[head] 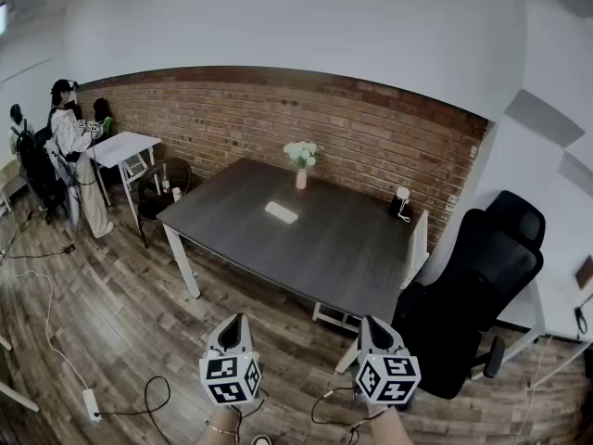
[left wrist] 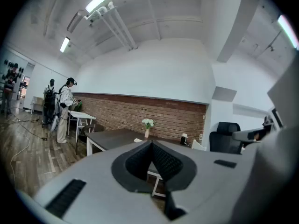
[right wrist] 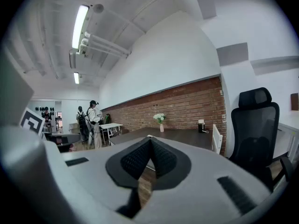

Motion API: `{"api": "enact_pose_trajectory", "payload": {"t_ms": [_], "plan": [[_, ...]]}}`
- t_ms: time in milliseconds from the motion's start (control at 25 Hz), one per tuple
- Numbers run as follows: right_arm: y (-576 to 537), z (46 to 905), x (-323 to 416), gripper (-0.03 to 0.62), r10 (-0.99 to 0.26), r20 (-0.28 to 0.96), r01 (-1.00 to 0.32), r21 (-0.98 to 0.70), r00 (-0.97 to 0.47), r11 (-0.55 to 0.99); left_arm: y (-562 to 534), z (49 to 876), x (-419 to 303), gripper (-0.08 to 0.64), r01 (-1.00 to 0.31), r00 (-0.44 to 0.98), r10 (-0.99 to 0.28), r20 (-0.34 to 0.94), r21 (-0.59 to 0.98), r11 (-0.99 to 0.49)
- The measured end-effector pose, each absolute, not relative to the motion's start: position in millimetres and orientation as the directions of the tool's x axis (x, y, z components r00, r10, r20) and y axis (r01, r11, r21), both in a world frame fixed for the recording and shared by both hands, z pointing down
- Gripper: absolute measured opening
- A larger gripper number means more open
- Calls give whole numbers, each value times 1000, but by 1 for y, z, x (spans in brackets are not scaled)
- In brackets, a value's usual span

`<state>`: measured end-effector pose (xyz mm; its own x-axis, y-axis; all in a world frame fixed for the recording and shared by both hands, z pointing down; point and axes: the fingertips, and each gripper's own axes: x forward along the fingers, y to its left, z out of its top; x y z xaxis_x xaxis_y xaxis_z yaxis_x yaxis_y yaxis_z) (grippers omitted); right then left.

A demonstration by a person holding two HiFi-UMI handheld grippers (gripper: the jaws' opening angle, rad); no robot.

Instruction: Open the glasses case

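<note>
Open wooden floor [head: 120, 313] lies before the worktop [head: 343, 258], whose near edge is unobstructed. On its surface, bare room surrounds the glasses case [head: 281, 212]. A flower vase [head: 301, 169] stands just behind it and a small device [head: 401, 200] near the far right corner. A black office chair [head: 482, 286] crowds the right side.

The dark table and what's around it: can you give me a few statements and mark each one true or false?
A vase of flowers stands on the table. True.
The left tool holds the glasses case. False: the case lies on the table, and the tool is shut, empty and well short of it.
The right tool is shut on nothing. True.
The office chair is red. False: it is black and stands to the right of the table.
</note>
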<state>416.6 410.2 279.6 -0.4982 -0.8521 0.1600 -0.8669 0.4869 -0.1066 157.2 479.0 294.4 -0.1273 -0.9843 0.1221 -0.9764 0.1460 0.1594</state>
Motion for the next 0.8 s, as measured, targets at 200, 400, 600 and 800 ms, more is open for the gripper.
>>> {"api": "enact_pose_trajectory", "payload": {"t_ms": [200, 400, 600, 800], "plan": [[408, 282, 412, 0, -850, 162, -865, -112, -502, 490, 478, 293, 155, -6, -977, -130, -984, 119, 153, 148], [410, 287, 408, 0, -846, 171, -863, -120, -505, 491, 481, 295, 150, -6, -978, -130, -983, 127, 147, 149], [412, 296, 393, 3, -820, 184, -840, -162, -542, 519, 481, 299, 141, -6, -978, -124, -983, 135, 150, 144], [408, 302, 373, 34, -814, 194, -836, -166, -547, 523, 471, 304, 125, -6, -982, -102, -984, 145, 145, 123]]}}
